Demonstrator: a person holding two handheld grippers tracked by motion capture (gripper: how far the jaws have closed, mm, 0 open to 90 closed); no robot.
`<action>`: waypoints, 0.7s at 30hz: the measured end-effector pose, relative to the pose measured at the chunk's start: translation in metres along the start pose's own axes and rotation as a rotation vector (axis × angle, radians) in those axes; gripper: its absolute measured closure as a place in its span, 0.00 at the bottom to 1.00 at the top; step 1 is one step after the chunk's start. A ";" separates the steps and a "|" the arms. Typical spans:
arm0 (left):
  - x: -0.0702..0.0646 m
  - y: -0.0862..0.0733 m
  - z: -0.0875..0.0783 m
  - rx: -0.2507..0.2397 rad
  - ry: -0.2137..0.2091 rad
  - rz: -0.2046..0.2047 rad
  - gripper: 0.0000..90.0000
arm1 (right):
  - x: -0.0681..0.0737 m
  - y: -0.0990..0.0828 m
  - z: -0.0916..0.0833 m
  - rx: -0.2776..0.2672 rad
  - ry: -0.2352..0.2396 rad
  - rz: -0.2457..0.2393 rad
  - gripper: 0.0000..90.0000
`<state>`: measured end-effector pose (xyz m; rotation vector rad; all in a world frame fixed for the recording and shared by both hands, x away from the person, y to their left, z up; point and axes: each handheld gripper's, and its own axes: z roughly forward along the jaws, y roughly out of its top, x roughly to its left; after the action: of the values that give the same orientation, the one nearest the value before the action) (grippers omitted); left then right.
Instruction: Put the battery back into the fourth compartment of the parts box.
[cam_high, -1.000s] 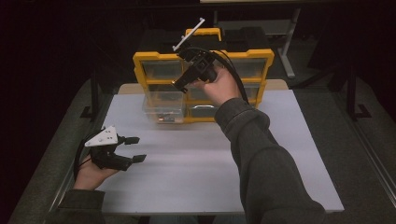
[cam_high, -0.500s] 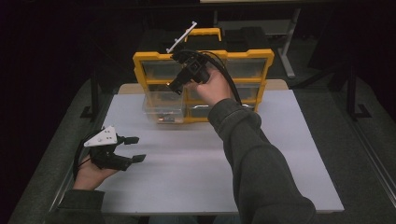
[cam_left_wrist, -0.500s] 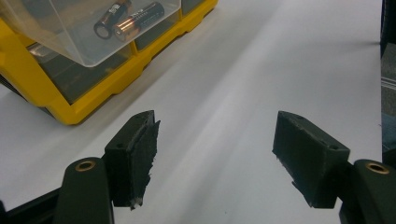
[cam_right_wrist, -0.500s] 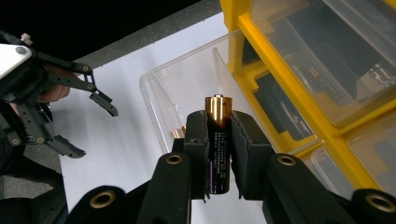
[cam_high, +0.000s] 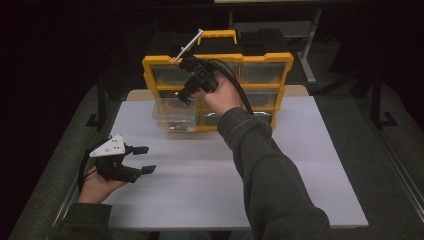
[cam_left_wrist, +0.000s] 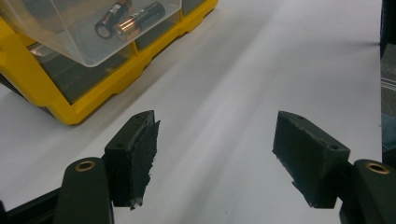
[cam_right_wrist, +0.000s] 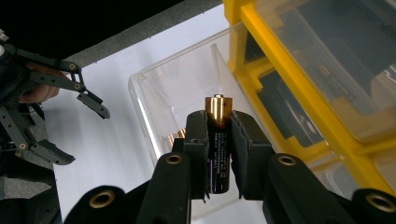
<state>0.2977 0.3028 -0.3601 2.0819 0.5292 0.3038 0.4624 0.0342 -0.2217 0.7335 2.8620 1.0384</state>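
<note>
Right hand-held gripper (cam_right_wrist: 218, 154) pinches a battery (cam_right_wrist: 218, 147) above the clear drawer (cam_right_wrist: 159, 93); left hand-held gripper (cam_left_wrist: 215, 158), spread, rests near that drawer.

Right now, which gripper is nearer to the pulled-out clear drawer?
Right. The right gripper holds a battery just above the clear drawer; the left gripper rests open on the table, well apart.

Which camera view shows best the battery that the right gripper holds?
The right gripper view: the battery stands large and sharp between the right gripper pads. The high view gives the gripper too small to tell it.
</note>
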 end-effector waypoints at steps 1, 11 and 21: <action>0.000 0.000 0.000 -0.001 0.000 0.000 0.33 | 0.000 0.000 0.002 0.004 0.000 -0.002 0.84; 0.000 -0.001 -0.002 -0.004 0.003 -0.013 0.33 | 0.003 0.001 0.016 0.033 -0.012 -0.013 0.84; 0.000 -0.001 -0.004 0.005 0.007 -0.008 0.33 | 0.002 -0.001 0.025 0.047 -0.013 -0.009 0.86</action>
<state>0.2963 0.3063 -0.3589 2.0835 0.5427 0.3051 0.4644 0.0491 -0.2416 0.7275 2.8848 0.9646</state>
